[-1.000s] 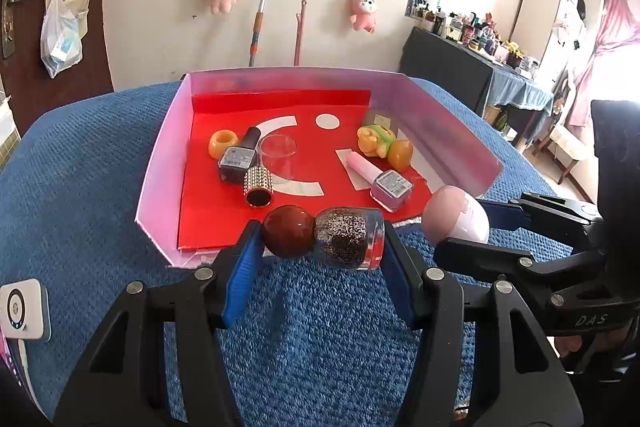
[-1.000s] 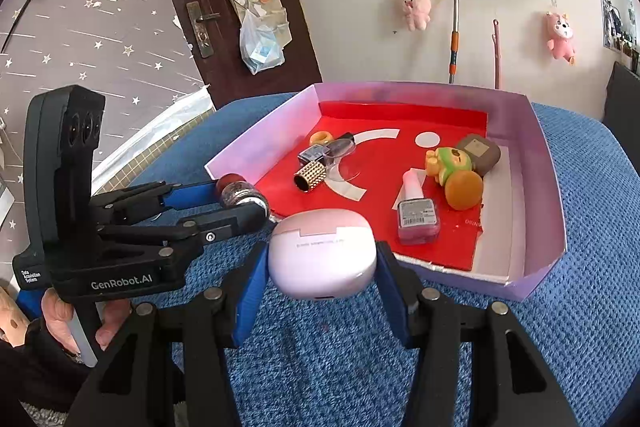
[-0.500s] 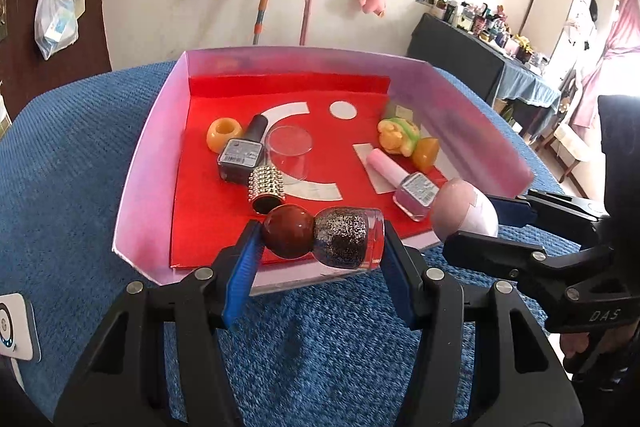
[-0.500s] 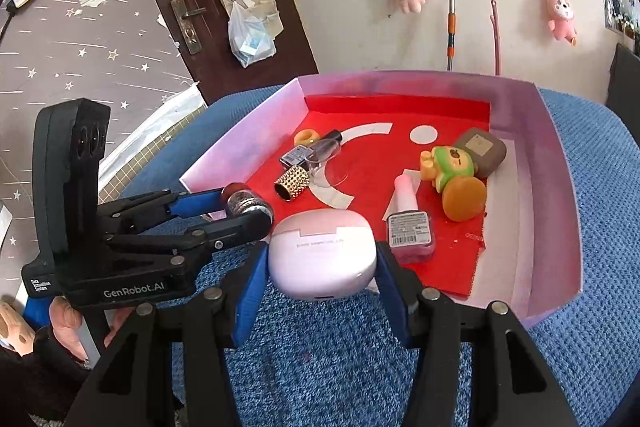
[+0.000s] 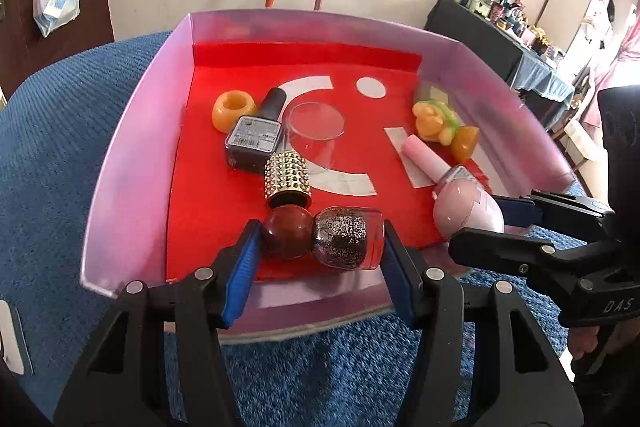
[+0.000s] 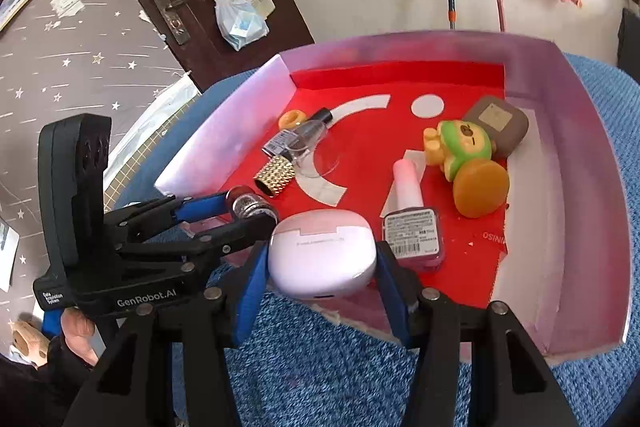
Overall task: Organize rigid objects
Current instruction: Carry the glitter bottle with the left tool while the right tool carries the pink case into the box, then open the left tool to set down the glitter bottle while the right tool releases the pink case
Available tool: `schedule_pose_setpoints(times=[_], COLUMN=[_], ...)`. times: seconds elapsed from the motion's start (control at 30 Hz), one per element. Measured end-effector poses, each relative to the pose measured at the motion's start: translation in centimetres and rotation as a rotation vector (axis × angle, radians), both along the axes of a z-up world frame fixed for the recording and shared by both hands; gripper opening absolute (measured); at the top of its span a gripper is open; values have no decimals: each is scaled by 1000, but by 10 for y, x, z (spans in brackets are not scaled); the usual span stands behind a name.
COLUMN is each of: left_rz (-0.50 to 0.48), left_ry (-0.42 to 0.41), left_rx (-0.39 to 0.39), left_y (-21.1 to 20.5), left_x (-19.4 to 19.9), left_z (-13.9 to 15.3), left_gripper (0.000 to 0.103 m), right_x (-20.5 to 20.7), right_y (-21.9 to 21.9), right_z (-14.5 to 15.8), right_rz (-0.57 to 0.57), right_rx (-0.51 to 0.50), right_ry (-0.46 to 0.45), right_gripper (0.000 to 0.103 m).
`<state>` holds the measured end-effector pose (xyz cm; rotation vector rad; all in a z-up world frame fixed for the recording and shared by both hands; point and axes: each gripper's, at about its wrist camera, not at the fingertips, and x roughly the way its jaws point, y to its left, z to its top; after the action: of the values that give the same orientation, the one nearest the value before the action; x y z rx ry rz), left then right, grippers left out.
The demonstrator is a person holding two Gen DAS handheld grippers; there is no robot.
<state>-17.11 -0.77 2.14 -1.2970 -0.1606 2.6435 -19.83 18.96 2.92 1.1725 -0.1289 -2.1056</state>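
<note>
My left gripper (image 5: 318, 243) is shut on a glitter nail polish bottle (image 5: 344, 239) with a round dark red cap, held sideways over the near part of the pink tray (image 5: 132, 163). My right gripper (image 6: 320, 255) is shut on a pink earbud case (image 6: 322, 257), held over the tray's near edge. In the left wrist view the case (image 5: 468, 207) shows at right; in the right wrist view the bottle (image 6: 250, 207) shows at left.
On the tray's red liner lie a dark nail polish bottle (image 5: 256, 135), a studded gold cap (image 5: 288, 177), a clear cup (image 5: 316, 131), an orange ring (image 5: 234, 107), a pink polish bottle (image 6: 410, 215), a yellow-green toy (image 6: 464, 151) and a brown case (image 6: 496, 125). Blue cloth (image 5: 60, 155) surrounds the tray.
Both grippers have moved forward with their objects, from above the blue cloth in front of the tray to over the tray's near part. Both stay shut.
</note>
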Motion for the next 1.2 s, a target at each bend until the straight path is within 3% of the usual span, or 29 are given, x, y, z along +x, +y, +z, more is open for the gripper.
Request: schedule_pose_setpoints(times=[0.2, 0.53, 1.03, 1.2], left_rz=[10, 18, 23, 17], left_ry=[-1, 9, 24, 51], left_rx=[-16, -42, -38, -25], left_y=[0, 3, 4, 5], left_x=[-9, -15, -13, -4], left_z=[-4, -6, -3, 6], left_gripper=[55, 55, 57, 66], right_x=[-9, -8, -2, 8], right_y=[-2, 0, 5, 9], right_z=[-8, -10, -4, 4], right_rz=[-52, -116, -125, -129], right_rx=[95, 277, 245, 223], right_ry=[21, 134, 147, 163], right_gripper=[55, 55, 58, 62])
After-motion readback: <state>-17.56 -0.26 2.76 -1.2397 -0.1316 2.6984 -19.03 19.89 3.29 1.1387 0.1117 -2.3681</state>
